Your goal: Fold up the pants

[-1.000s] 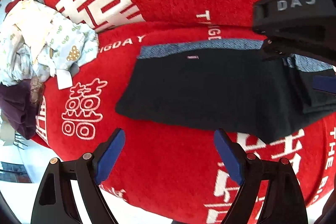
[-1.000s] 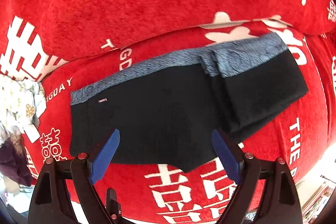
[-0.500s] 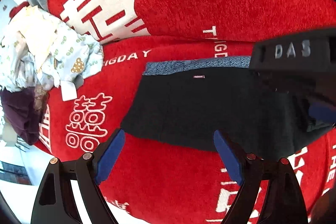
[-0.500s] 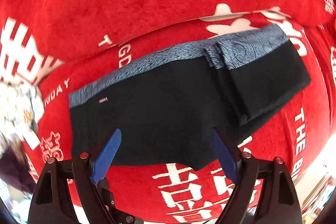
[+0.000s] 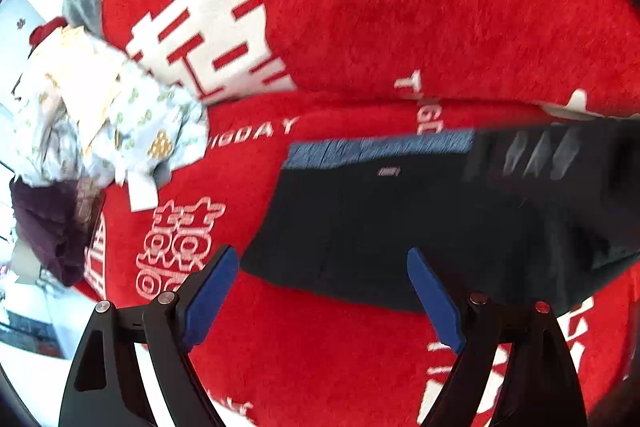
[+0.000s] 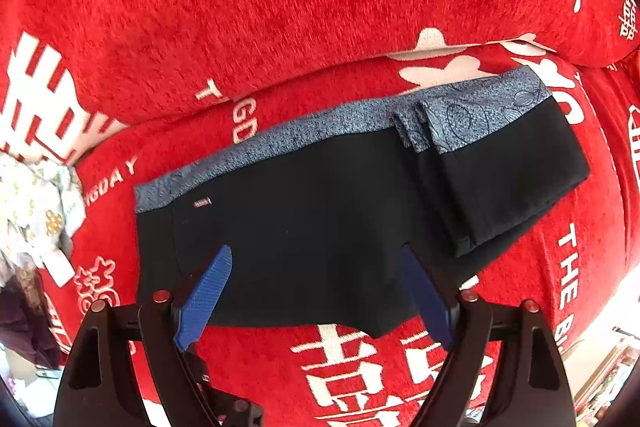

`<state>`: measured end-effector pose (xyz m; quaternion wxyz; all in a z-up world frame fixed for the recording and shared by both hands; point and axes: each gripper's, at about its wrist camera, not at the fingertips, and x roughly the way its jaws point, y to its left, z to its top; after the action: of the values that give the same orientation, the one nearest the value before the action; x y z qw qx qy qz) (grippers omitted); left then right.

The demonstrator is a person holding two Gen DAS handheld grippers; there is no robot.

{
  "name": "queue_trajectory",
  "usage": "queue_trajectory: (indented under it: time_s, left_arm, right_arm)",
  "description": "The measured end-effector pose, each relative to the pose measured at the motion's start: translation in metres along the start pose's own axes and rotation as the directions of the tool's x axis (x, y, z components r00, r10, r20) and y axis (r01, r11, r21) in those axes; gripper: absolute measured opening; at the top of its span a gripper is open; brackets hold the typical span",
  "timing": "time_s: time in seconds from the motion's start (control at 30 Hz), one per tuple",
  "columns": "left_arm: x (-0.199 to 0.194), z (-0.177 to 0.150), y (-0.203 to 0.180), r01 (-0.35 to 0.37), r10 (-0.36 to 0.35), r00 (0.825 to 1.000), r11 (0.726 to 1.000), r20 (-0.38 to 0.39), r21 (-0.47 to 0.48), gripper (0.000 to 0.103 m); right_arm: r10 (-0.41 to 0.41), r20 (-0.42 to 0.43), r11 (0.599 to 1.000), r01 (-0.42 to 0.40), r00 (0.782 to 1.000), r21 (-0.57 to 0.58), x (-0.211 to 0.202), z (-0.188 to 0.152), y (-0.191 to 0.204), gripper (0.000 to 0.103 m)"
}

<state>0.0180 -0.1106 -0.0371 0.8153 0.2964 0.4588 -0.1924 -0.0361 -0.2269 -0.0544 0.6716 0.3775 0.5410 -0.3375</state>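
1. Black pants (image 6: 304, 227) with a blue-grey waistband (image 6: 280, 143) lie flat on a red sofa cover (image 6: 280, 7) printed with white characters; their right side is folded over on top.
2. The left hand-held gripper (image 5: 322, 291) hovers near the pants' lower left edge, jaws wide, holding nothing.
3. The right hand-held gripper (image 6: 316, 291) hangs over the pants' lower edge, jaws wide and empty.
4. A pile of pale patterned clothes (image 5: 100, 123) sits well to the left.

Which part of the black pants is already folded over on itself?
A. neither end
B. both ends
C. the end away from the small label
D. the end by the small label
C: in the right wrist view the black pants show a doubled flap at the end opposite the small label; the label end lies flat.
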Motion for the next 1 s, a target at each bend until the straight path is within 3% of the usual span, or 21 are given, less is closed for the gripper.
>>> queue_trajectory:
  time_s: [0.07,0.13,0.23,0.67,0.77,0.9,0.97,1.0]
  left_arm:
    - [0.005,0.001,0.001,0.006,-0.006,1.000,1.000,-0.012,0.006,0.087]
    - [0.016,0.000,0.007,0.057,-0.058,0.996,0.998,-0.061,-0.008,0.087]
    - [0.041,-0.003,0.020,0.134,-0.141,0.977,0.989,-0.160,-0.055,0.087]
    - [0.092,-0.019,0.042,0.210,-0.239,0.922,0.970,-0.305,-0.123,0.087]
    - [0.105,-0.024,0.054,0.277,-0.330,0.887,0.940,-0.324,-0.201,0.087]
    - [0.142,-0.042,0.088,0.337,-0.474,0.807,0.859,-0.352,-0.386,0.087]
    - [0.154,-0.049,0.099,0.367,-0.522,0.780,0.828,-0.345,-0.424,0.087]
    - [0.160,-0.052,0.106,0.404,-0.570,0.755,0.793,-0.323,-0.456,0.087]
  right_arm:
    - [0.020,0.017,1.000,-0.021,1.000,0.021,-0.003,-0.001,-0.008,0.087]
    - [0.019,0.037,1.000,-0.018,0.999,-0.005,-0.006,0.001,-0.014,0.087]
    - [0.001,0.047,0.998,0.002,0.999,-0.071,-0.005,0.004,-0.021,0.088]
    - [-0.027,-0.037,0.979,0.019,0.999,-0.203,0.021,-0.016,-0.039,0.089]
    - [-0.014,-0.065,0.972,-0.002,0.998,-0.237,0.027,-0.020,-0.038,0.089]
    - [-0.032,-0.061,0.954,0.012,0.998,-0.298,0.029,-0.028,-0.036,0.090]
    - [-0.028,-0.069,0.947,0.005,0.997,-0.321,0.032,-0.031,-0.036,0.090]
    - [-0.019,-0.079,0.943,-0.008,0.997,-0.334,0.035,-0.034,-0.035,0.090]
